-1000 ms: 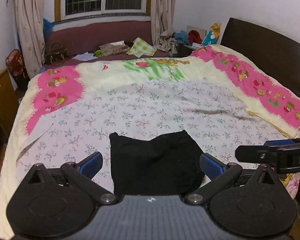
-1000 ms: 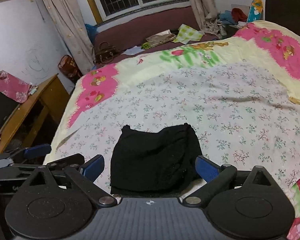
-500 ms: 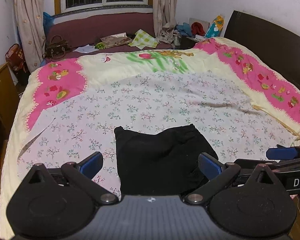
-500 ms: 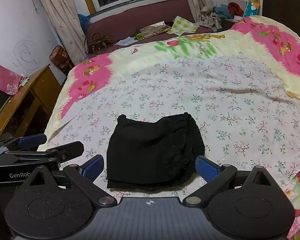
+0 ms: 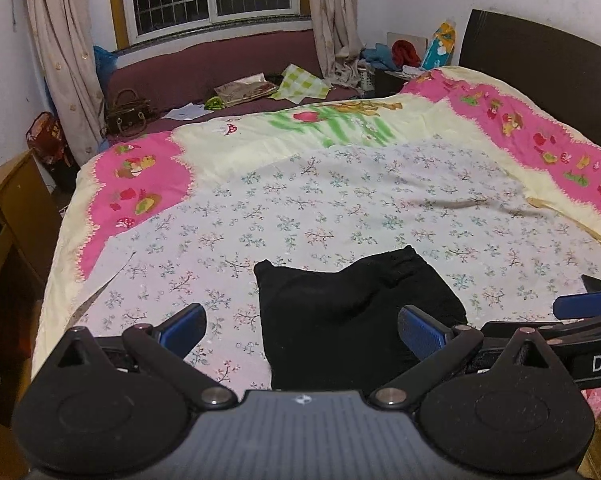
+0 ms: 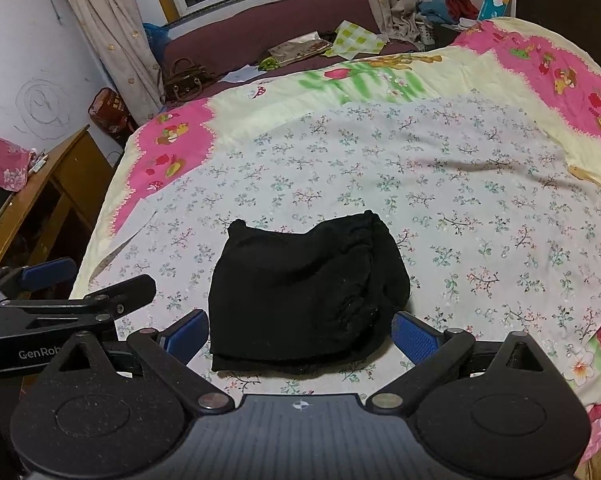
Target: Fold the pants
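The black pants (image 5: 352, 312) lie folded into a compact bundle on the floral bedsheet (image 5: 340, 208), near the bed's front edge; they also show in the right wrist view (image 6: 304, 292). My left gripper (image 5: 302, 330) is open and empty, held above and in front of the bundle. My right gripper (image 6: 300, 338) is open and empty too, just short of the bundle's near edge. Each gripper shows at the side of the other's view: the right one (image 5: 580, 312) and the left one (image 6: 52, 292).
The bed carries a pink and yellow quilt (image 5: 140, 176) under the floral sheet. A dark headboard (image 5: 540, 64) stands at the right. A wooden cabinet (image 6: 48, 200) is left of the bed. A cluttered window bench (image 5: 228, 80) with a handbag (image 5: 128, 114) runs behind.
Both grippers have pulled back and risen from the pants, staying open. The folded bundle has not moved on the bed.
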Available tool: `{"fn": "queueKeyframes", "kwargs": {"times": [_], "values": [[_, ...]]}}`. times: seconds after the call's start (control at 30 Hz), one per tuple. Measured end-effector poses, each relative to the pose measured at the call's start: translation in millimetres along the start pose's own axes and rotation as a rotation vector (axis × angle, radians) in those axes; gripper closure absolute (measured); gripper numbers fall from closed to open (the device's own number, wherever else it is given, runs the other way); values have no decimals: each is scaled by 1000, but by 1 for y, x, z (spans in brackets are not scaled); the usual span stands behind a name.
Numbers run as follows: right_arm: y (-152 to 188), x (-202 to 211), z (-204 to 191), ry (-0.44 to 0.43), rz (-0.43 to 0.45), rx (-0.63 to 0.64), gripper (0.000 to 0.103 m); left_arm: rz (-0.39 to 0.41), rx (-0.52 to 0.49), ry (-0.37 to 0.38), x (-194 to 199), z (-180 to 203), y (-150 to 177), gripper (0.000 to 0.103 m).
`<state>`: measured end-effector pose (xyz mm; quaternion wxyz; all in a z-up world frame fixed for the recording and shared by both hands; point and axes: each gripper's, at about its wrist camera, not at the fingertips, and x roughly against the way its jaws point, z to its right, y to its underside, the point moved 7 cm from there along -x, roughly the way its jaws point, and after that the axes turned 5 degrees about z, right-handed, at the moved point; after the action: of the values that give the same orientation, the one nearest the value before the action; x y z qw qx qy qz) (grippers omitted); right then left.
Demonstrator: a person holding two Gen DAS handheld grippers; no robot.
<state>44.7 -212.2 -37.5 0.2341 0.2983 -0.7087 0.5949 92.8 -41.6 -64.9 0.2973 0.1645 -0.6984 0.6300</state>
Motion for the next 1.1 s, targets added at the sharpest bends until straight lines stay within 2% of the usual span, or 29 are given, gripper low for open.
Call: {"fn": "queueKeyframes", "kwargs": {"times": [0.17,0.23,0.37,0.53,1.1], "values": [[2,1,0,6,-6,1,16,-42,28,27,-2,-1,5,0],[4,0,1,11,-13,0,16,-55,20,38,-2,2,6,4],[8,1,2,14,-24,-5,16,-46,-3,42,0,6,9,5],[11,4,1,15,-22,-9,16,-62,27,64,0,4,12,6],[15,6,3,23,-32,-18,16,-64,19,60,0,6,16,6]]}}
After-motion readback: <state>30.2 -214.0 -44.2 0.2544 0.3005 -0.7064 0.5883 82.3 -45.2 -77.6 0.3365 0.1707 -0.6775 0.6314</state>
